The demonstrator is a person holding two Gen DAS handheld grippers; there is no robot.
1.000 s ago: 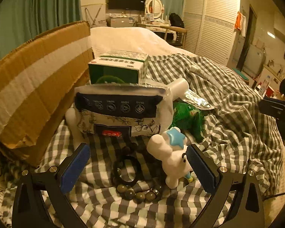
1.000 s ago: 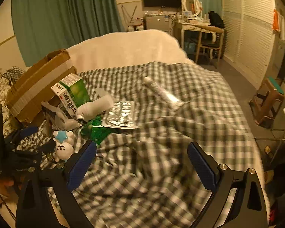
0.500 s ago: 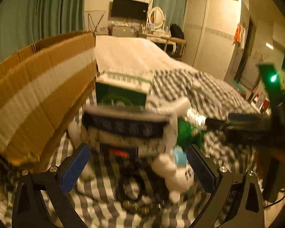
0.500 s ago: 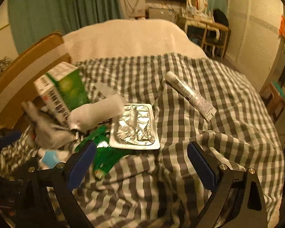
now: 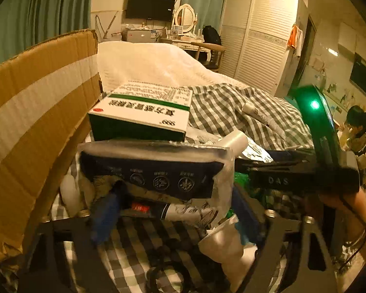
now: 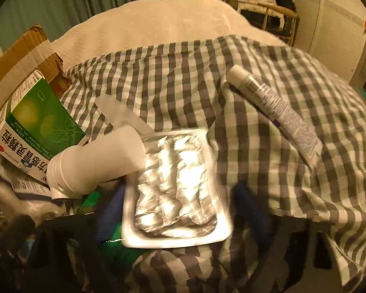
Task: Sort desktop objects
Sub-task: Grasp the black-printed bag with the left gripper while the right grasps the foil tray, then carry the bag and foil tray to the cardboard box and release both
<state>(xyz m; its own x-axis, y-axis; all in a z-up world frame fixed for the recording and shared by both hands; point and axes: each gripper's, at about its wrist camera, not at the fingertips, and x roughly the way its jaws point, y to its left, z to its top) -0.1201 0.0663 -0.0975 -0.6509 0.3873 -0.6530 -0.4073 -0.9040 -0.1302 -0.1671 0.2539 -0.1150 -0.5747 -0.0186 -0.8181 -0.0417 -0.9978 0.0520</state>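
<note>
My left gripper (image 5: 175,207) is open, its blue pads either side of a clear packet with a dark blue band (image 5: 156,171). Behind the packet lies a green and white medicine box (image 5: 144,114). A white toy figure (image 5: 224,246) stands by the right pad, and dark beads (image 5: 163,268) lie below. My right gripper (image 6: 180,207) is open, its blurred pads either side of a silver foil blister pack (image 6: 175,190). A white bottle (image 6: 95,163) lies left of the pack, touching its corner. A white tube (image 6: 275,107) lies to the right.
A cardboard box (image 5: 34,112) stands at the left edge of the checked cloth (image 6: 183,78). The right gripper's body with a green light (image 5: 314,161) crosses the left wrist view. A green wrapper (image 6: 92,200) lies under the bottle. A person sits at far right (image 5: 358,127).
Both grippers have moved forward and down. The left now straddles the blue-banded packet; the right now straddles the foil blister pack. Both pairs of pads look closer together.
</note>
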